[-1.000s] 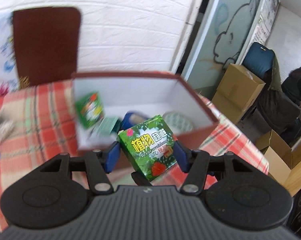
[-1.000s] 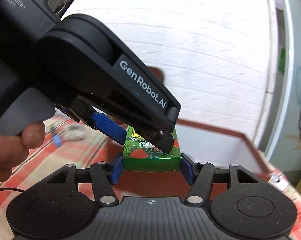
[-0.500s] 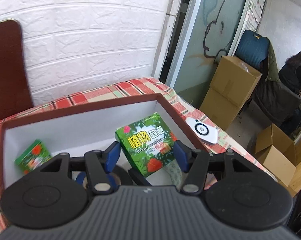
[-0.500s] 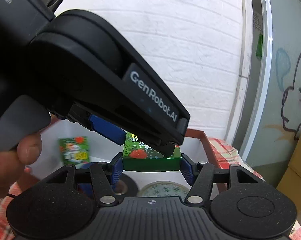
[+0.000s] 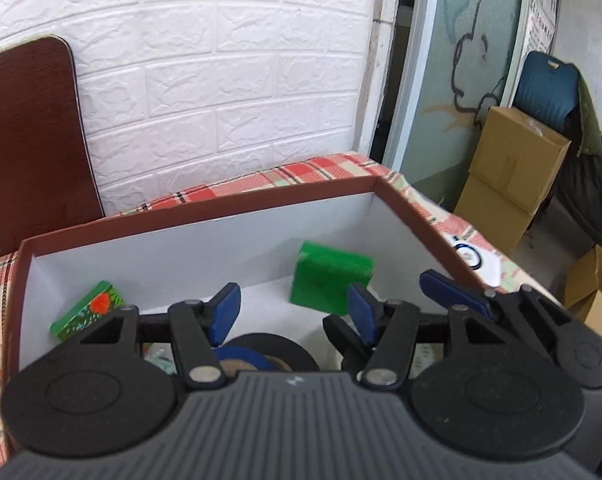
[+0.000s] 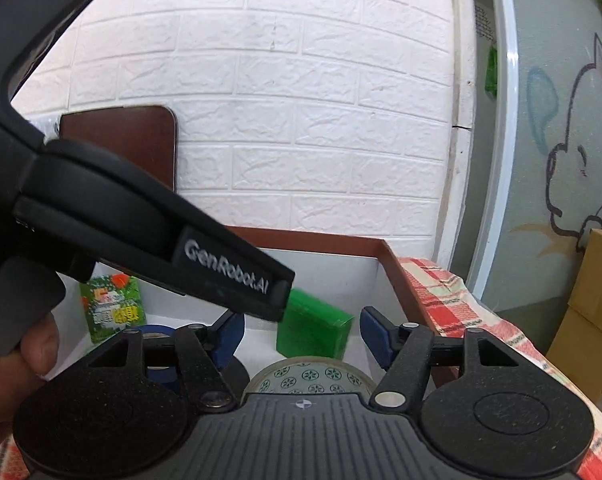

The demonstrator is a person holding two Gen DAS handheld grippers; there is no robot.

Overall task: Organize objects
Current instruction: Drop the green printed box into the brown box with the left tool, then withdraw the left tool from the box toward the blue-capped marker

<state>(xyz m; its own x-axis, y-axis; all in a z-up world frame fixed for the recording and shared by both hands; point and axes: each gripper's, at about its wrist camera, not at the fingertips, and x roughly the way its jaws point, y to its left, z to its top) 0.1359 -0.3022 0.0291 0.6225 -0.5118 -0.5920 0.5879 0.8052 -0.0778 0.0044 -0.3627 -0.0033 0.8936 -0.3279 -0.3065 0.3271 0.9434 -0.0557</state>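
Both grippers' jaws apart, gripping nothing – blurred green box (image 5: 328,280) in the brown box (image 5: 205,210) beside tape rolls (image 6: 313,374)

wall: white brick (image 5: 229,92) | leaning: brown board (image 5: 29,136) | floor: cardboard boxes (image 5: 509,184) | blue chair (image 5: 545,88)

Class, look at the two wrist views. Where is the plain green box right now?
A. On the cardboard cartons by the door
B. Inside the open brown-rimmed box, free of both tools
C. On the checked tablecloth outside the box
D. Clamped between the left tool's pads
B: the green box sits blurred inside the brown-rimmed box, and neither the left tool nor the right tool has a pad on it.
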